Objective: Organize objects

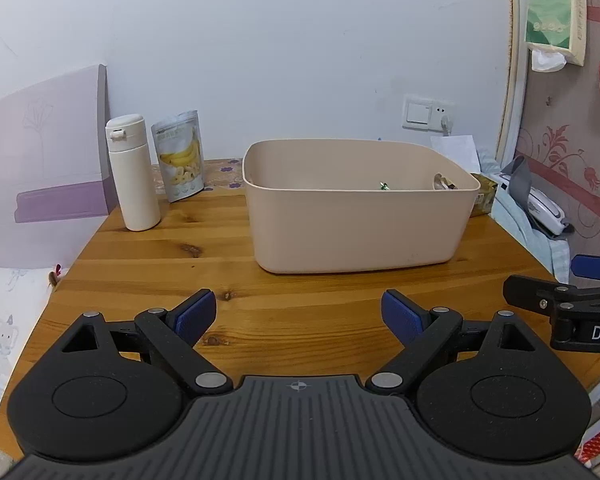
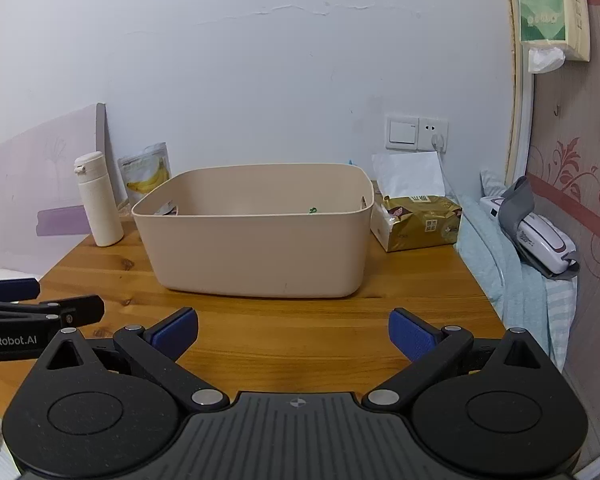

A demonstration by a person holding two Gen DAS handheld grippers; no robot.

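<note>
The beige rounded plastic storage bin point(image 1: 356, 216) sits ahead of both wide-spread, empty blue-padded grippers, left point(image 1: 298, 316) and right point(image 2: 293, 334), on a knotty wooden table point(image 1: 160, 264) against a white wall point(image 1: 260, 60).

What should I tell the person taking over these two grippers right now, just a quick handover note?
Left gripper: open, holding nothing, over the near part of the wooden table.
Right gripper: open, holding nothing, beside the left one.
Beige bin: mid-table, a few small items already inside, only partly visible over the rim.
Still outside: white bottle and banana chip pouch upright at the back left; gold tissue pack just right of the bin.
Left to do, probably: whichever of those three belong in the bin.
</note>
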